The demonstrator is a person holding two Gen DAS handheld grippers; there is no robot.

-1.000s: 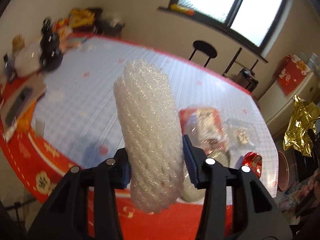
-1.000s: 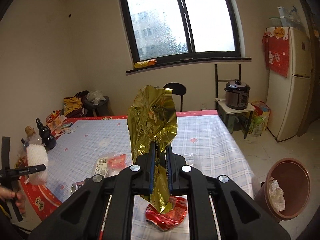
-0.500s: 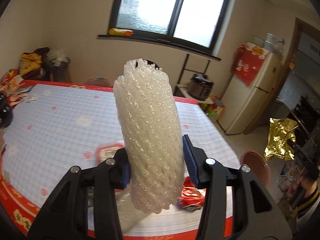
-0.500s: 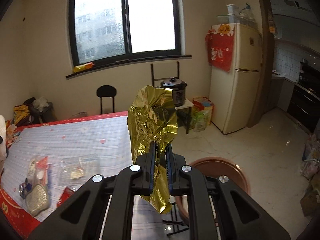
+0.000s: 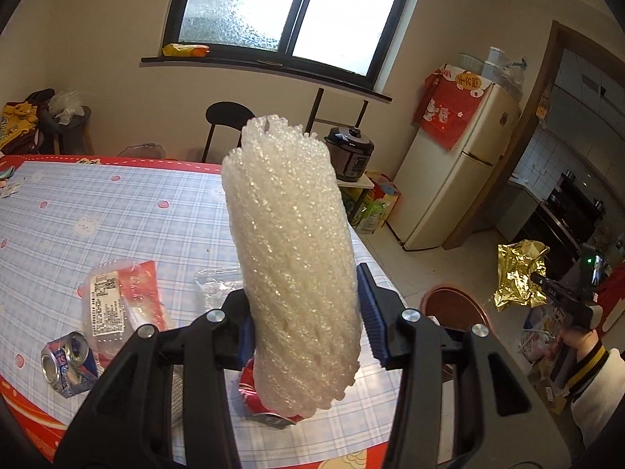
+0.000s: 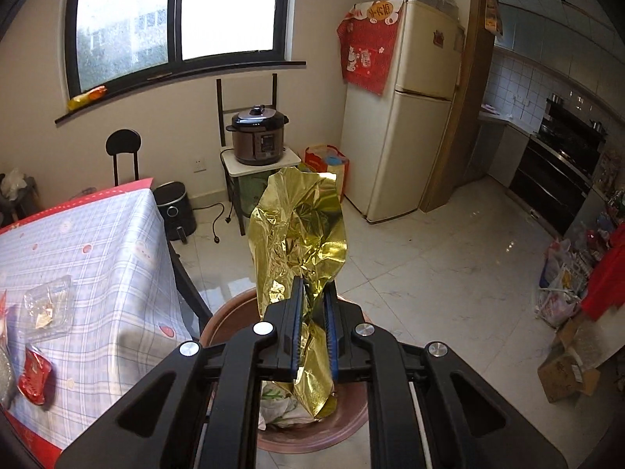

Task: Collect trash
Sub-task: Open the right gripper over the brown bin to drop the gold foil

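My left gripper (image 5: 304, 301) is shut on a white foam net sleeve (image 5: 291, 258), held upright above the table's near right corner. My right gripper (image 6: 312, 312) is shut on a crumpled gold foil wrapper (image 6: 299, 234) and holds it right above the brown trash bin (image 6: 226, 320), which has white trash inside. The gold wrapper (image 5: 517, 273) and the bin (image 5: 453, 305) also show in the left wrist view, right of the table.
On the checked tablecloth (image 5: 117, 211) lie a crushed blue can (image 5: 66, 359), a labelled plastic pack (image 5: 117, 297), a clear bag (image 5: 215, 285) and a red can (image 5: 254, 391). A chair (image 6: 123, 152), rice cooker (image 6: 258, 135), fridge (image 6: 406, 117) and floor bags (image 6: 562, 289) stand around.
Both grippers swung to the right, away from the table. The right gripper with the gold wrapper has come over the trash bin. Both grips are unchanged.
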